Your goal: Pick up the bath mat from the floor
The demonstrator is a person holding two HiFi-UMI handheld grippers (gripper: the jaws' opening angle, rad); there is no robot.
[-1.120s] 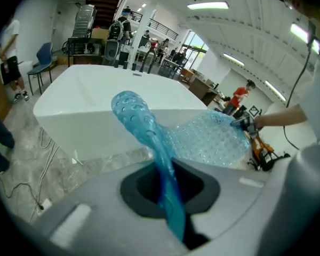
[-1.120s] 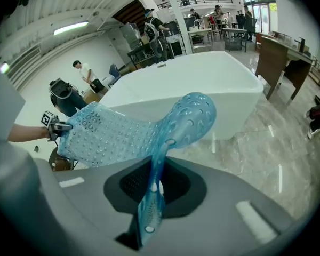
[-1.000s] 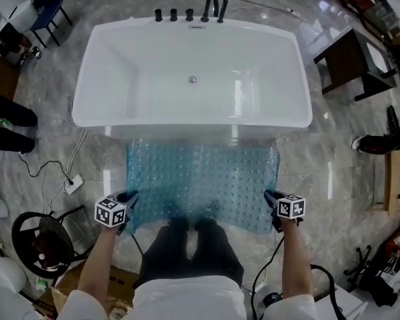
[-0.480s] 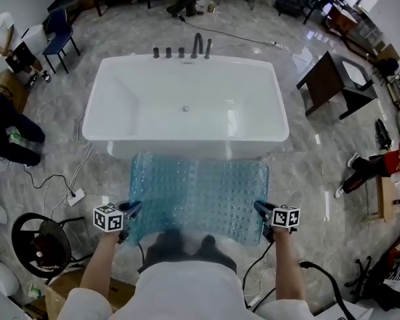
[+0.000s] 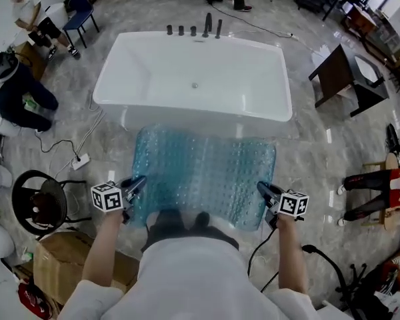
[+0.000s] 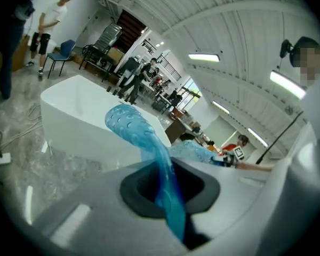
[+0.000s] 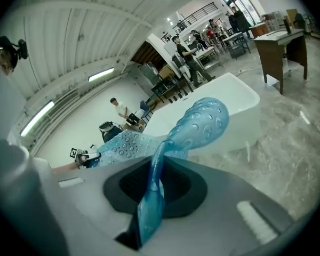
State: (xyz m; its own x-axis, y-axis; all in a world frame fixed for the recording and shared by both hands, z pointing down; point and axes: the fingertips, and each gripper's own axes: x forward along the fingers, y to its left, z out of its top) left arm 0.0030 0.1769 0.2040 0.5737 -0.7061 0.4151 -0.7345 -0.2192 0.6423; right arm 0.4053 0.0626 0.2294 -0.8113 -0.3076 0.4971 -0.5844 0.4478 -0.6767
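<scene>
Two grippers are clamped almost fully closed on the near edge of the blue bath mat (image 5: 203,172). The left gripper (image 5: 136,184) pinches its near left corner and the right gripper (image 5: 261,189) its near right corner. The mat spreads between them toward the white bathtub (image 5: 193,79), above the grey floor (image 5: 320,159); whether its far edge touches the floor cannot be told.

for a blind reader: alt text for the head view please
A person grips a blue bath mat by its near corners, the left hand-held gripper and right hand-held gripper shut on it, before a white bathtub on marble floor.
</scene>
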